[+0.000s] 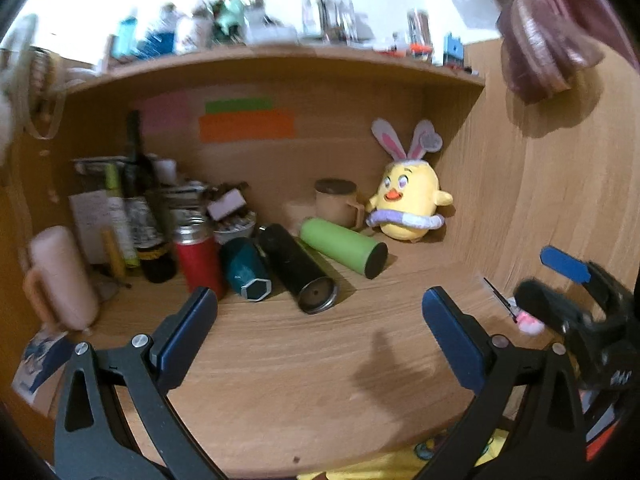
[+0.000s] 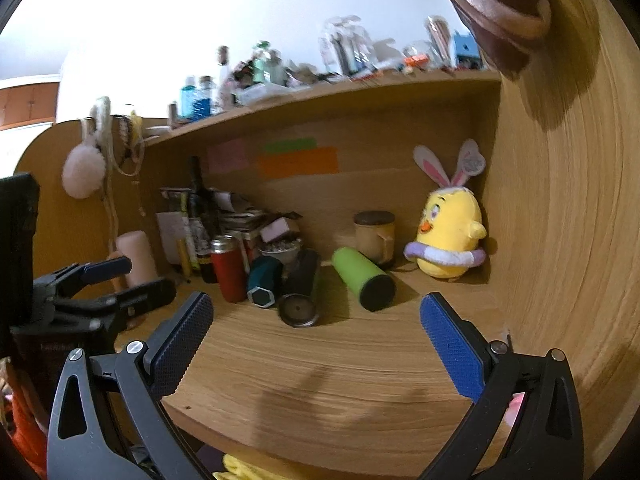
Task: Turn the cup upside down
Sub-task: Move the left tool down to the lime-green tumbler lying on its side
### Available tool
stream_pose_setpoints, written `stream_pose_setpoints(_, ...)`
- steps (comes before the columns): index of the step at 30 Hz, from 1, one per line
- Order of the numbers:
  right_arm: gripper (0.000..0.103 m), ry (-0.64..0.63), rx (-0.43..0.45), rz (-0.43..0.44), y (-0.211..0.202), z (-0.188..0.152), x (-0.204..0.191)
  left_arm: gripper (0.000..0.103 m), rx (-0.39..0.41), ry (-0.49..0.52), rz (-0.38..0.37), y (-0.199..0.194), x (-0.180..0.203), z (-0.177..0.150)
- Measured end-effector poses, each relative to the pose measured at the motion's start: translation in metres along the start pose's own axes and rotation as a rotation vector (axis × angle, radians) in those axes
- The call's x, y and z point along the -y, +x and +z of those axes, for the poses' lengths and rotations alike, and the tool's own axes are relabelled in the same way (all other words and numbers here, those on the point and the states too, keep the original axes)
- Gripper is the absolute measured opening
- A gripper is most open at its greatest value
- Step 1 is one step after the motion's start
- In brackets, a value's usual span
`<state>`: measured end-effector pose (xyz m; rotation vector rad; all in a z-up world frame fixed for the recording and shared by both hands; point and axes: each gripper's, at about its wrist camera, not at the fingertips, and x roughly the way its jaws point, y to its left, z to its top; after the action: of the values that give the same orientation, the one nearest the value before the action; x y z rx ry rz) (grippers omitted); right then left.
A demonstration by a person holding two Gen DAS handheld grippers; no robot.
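Observation:
A tan handled cup [image 1: 338, 200] stands at the back of the wooden desk beside a yellow chick plush [image 1: 408, 204]; it also shows in the right wrist view [image 2: 376, 236]. Its top looks dark; I cannot tell which way up it stands. A pale pink handled cup [image 1: 60, 276] stands at the far left, also in the right wrist view [image 2: 136, 256]. My left gripper [image 1: 320, 304] is open and empty, well in front of the cups. My right gripper [image 2: 316, 308] is open and empty, beside the left gripper [image 2: 116, 284].
A green bottle [image 1: 344, 246], a black bottle [image 1: 298, 268] and a teal bottle [image 1: 246, 270] lie on the desk; a red flask [image 1: 200, 258] stands left of them. Clutter fills the back left. A wooden side wall [image 2: 560, 220] stands right. A shelf [image 1: 280, 64] runs above.

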<state>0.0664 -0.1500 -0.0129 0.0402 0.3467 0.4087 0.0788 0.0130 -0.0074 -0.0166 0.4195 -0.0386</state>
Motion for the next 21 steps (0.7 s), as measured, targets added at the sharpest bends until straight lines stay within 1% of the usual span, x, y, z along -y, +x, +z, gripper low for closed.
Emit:
stream_pose_setpoints(4,0.103,0.052,-0.016,-0.037,0.018,-0.002,0.031,0.103,-0.101,-0.010,-0.071,0.059,0.004,0.033)
stream_pose_setpoints(7,0.103,0.088,-0.028,-0.054,0.028,-0.003,0.052,0.103,-0.194,-0.004,-0.091,0.115,0.016,0.055)
stream_pose_setpoints(10,0.103,0.118,-0.044,-0.066,0.038,-0.004,0.070,0.103,-0.294,0.002,-0.094,0.168,0.030,0.066)
stream_pose_setpoints(12,0.103,0.136,-0.056,-0.066,0.045,-0.005,0.082,0.103,-0.394,-0.028,-0.112,0.208,0.035,0.068)
stream_pose_setpoints(14,0.103,0.145,-0.064,-0.067,0.050,-0.006,0.089,0.102,-0.484,-0.081,-0.119,0.242,0.036,0.066)
stream_pose_setpoints(16,0.103,0.151,-0.070,-0.067,0.054,-0.007,0.096,0.087,-0.543,-0.108,-0.118,0.267,0.039,0.063)
stream_pose_setpoints(18,0.103,0.158,-0.075,-0.063,0.058,-0.008,0.101,0.085,-0.613,-0.123,-0.112,0.293,0.042,0.060)
stream_pose_setpoints(20,0.103,0.162,-0.082,-0.065,0.061,-0.009,0.105,0.085,-0.658,-0.135,-0.080,0.312,0.043,0.054)
stream_pose_setpoints(21,0.103,0.165,-0.084,-0.064,0.062,-0.009,0.107,0.086,-0.673,-0.147,-0.081,0.318,0.043,0.052)
